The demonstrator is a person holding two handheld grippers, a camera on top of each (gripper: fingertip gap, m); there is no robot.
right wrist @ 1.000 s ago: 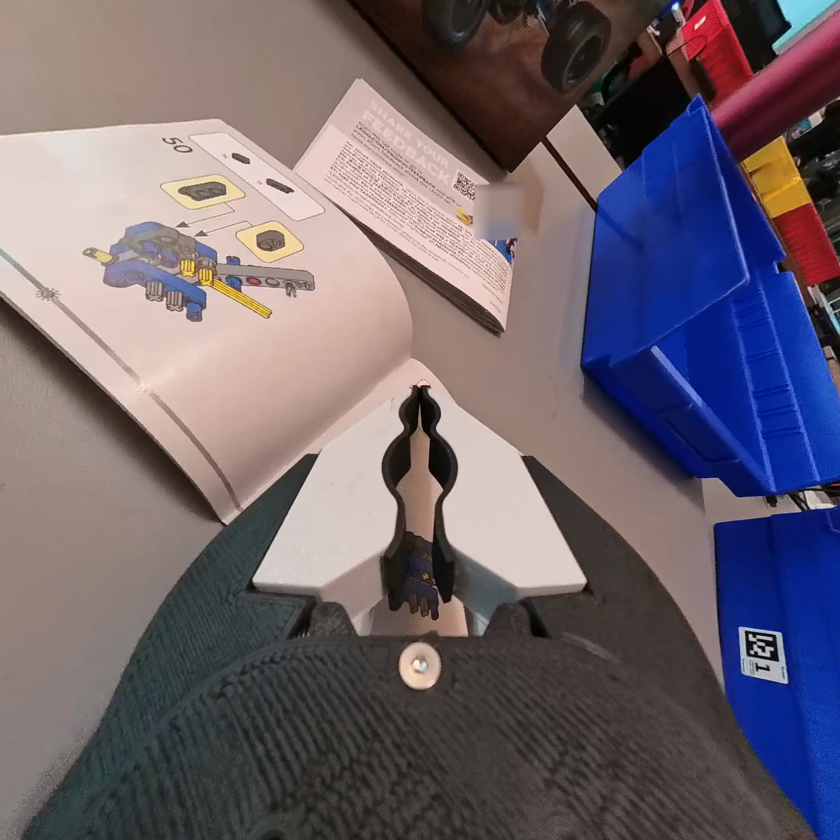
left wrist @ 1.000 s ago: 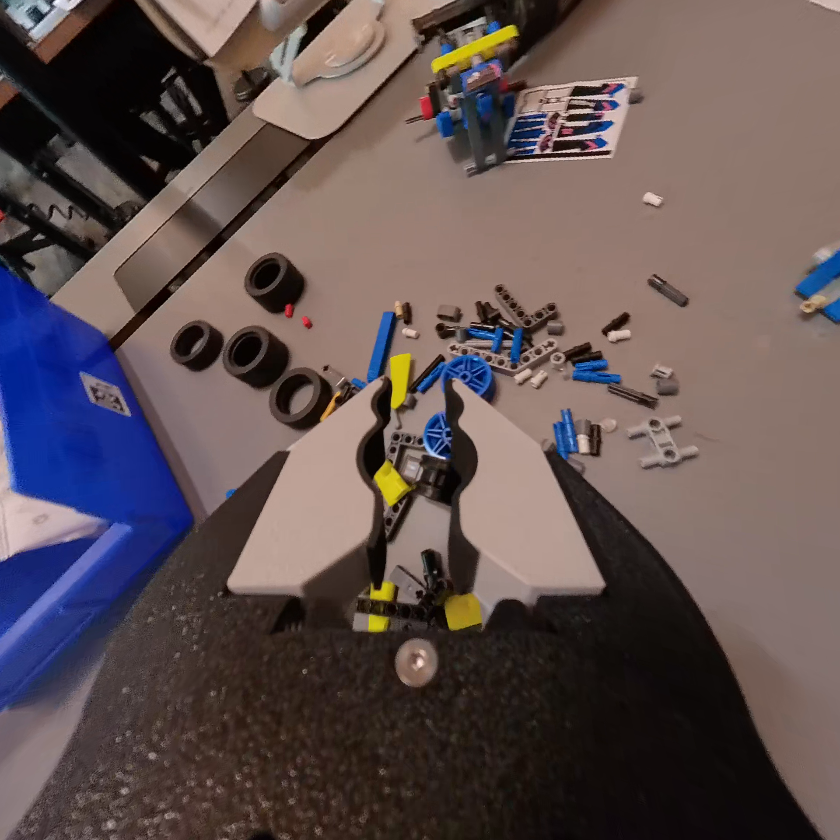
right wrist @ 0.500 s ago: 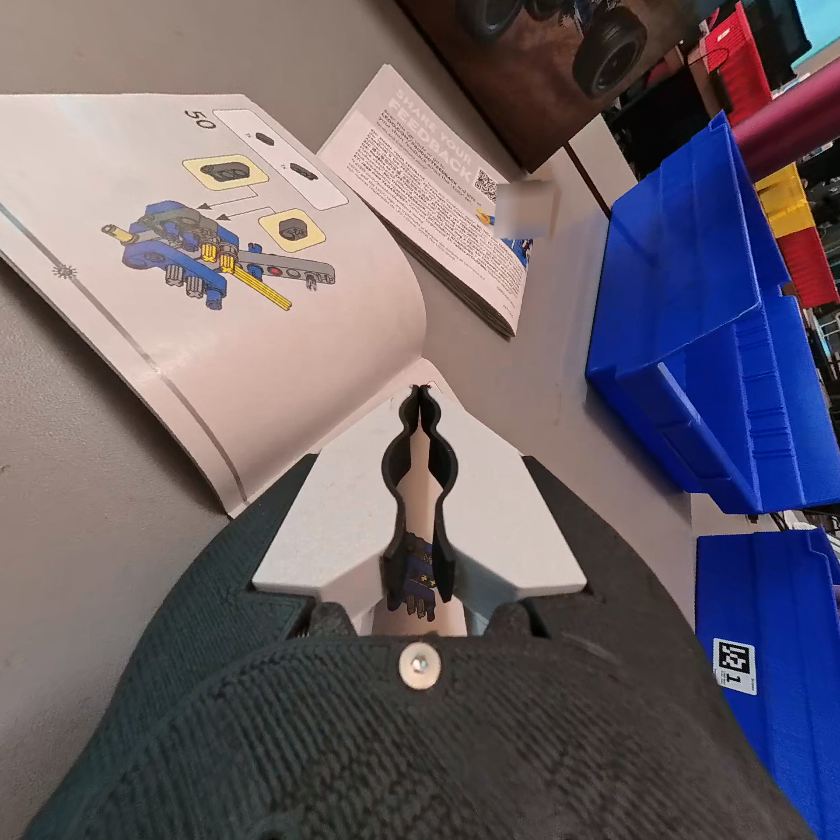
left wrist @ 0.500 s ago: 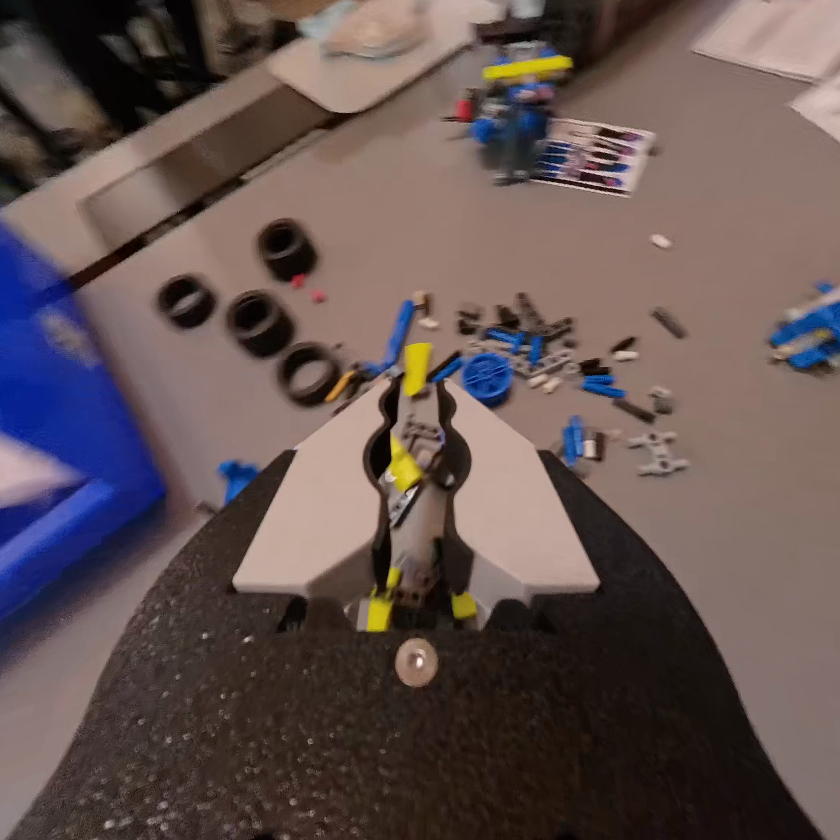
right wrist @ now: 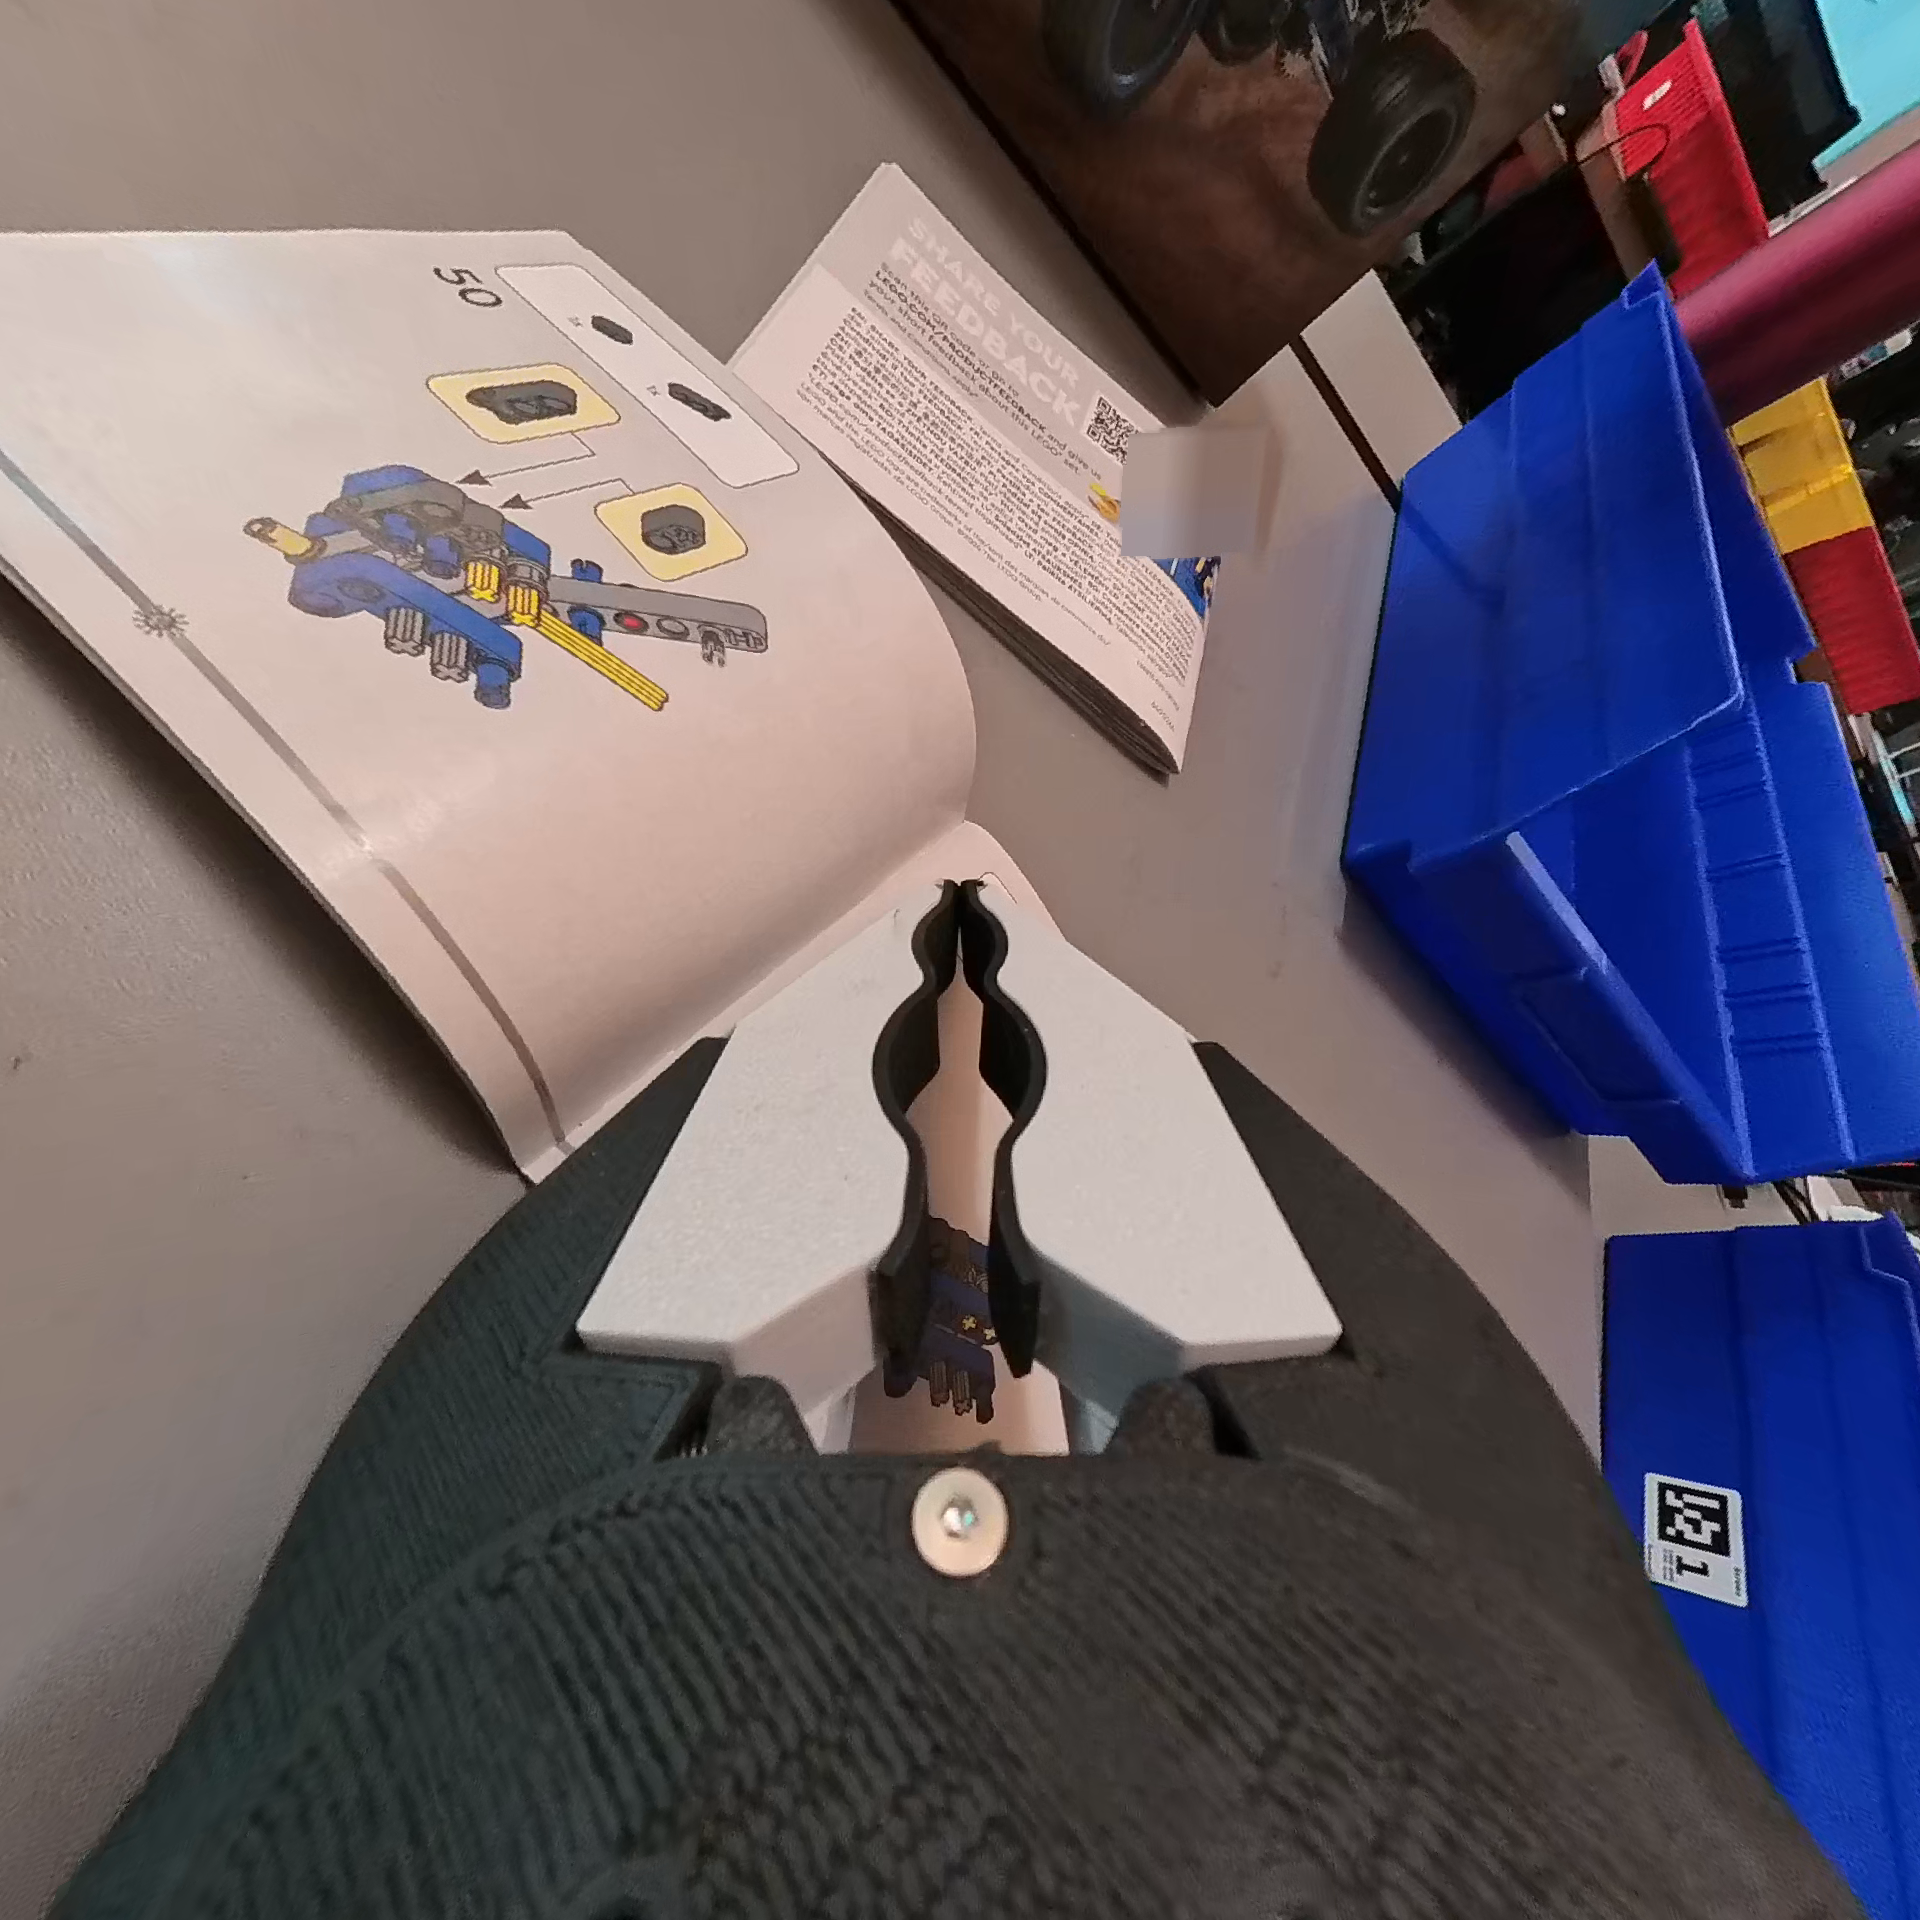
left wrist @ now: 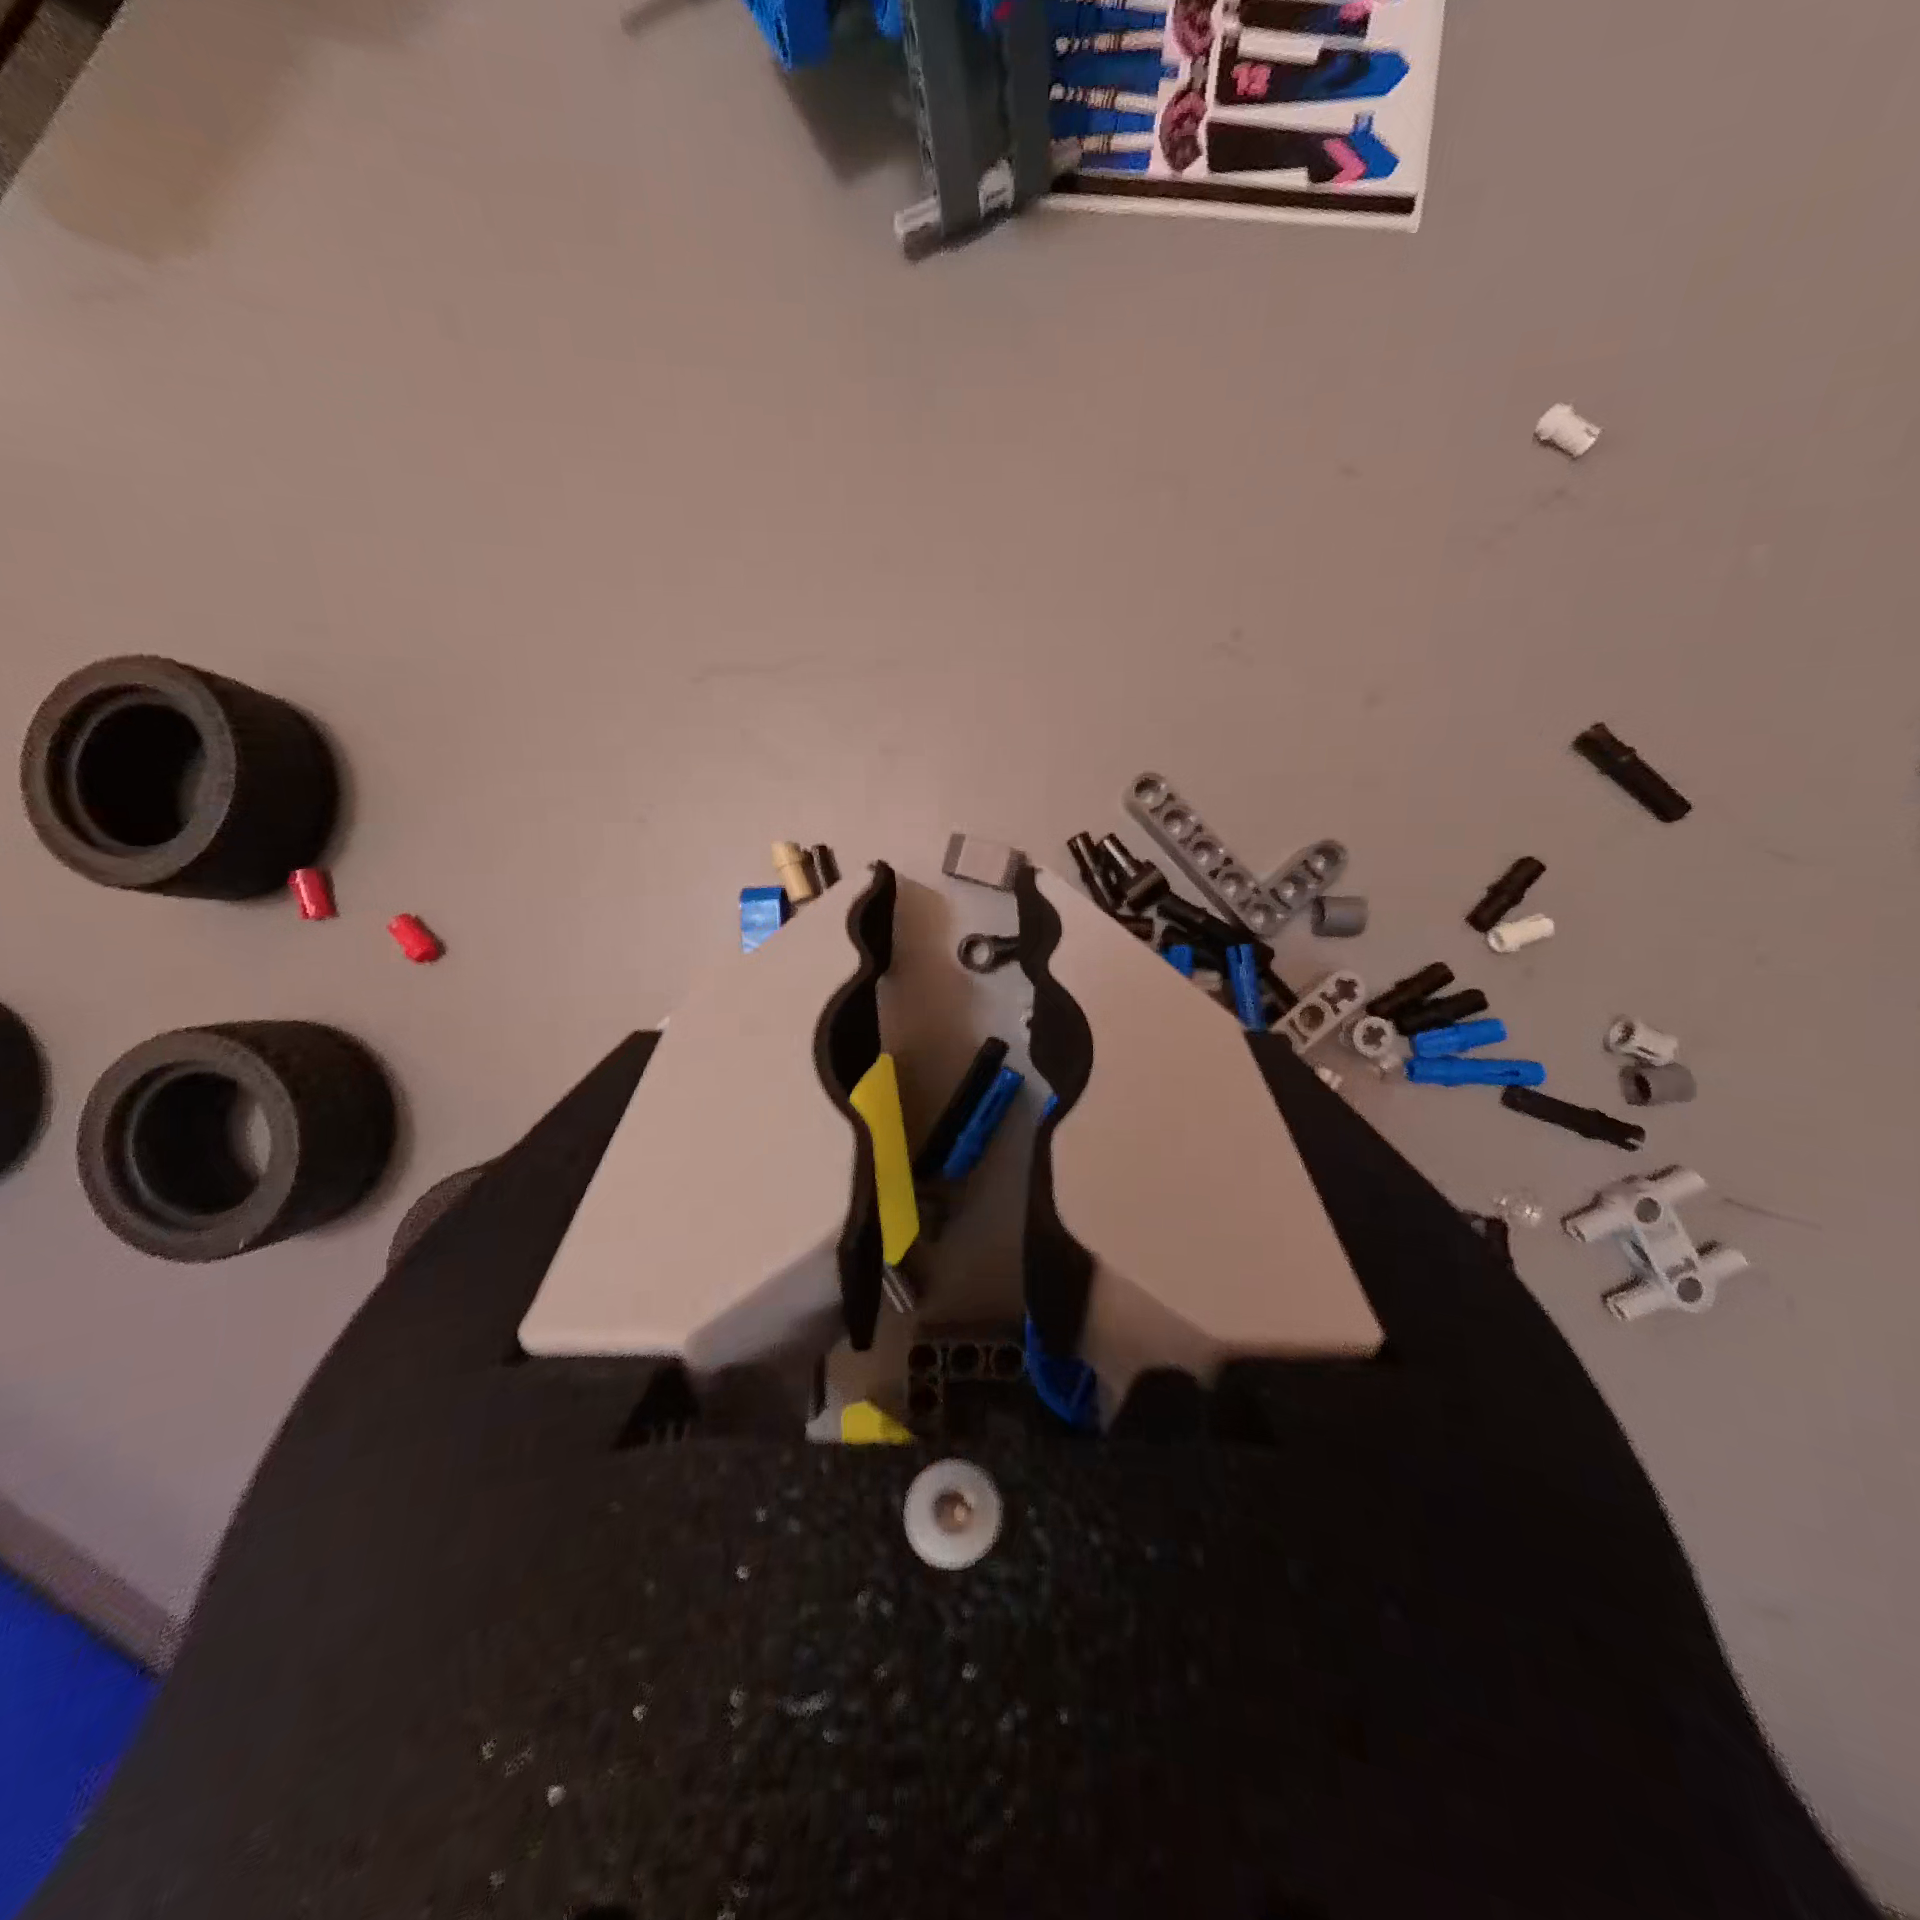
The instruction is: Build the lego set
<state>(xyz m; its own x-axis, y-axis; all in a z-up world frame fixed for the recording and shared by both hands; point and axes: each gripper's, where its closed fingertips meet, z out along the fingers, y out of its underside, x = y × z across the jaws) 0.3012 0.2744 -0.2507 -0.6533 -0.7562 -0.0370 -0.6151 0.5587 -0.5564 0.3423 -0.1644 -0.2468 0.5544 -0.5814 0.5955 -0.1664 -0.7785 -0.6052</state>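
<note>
My left gripper (left wrist: pixel 954 883) is open and low over the pile of loose lego parts (left wrist: pixel 1351 997) on the grey table. Between its fingers I see a yellow panel piece (left wrist: pixel 883 1143), a black and a blue pin (left wrist: pixel 971 1122) and a small black ring piece (left wrist: pixel 982 951) lying on the table. A grey L-shaped beam (left wrist: pixel 1216 868) lies just right of the tips. A partly built blue and grey model (left wrist: pixel 966 114) stands at the top. My right gripper (right wrist: pixel 961 914) is shut with its tips together, above the open instruction booklet (right wrist: pixel 468 623).
Black tyres (left wrist: pixel 171 774) (left wrist: pixel 234 1138) and two red pins (left wrist: pixel 312 894) lie to the left. A sticker sheet (left wrist: pixel 1278 104) lies by the model. A second booklet (right wrist: pixel 1018 520), blue bins (right wrist: pixel 1621 779) (right wrist: pixel 1787 1507) and a dark box (right wrist: pixel 1247 135) are near the right gripper.
My left gripper has moved forward and down toward the pile, and its jaws stand wider than half a second ago. My right gripper stays shut and has barely shifted over the booklet.
</note>
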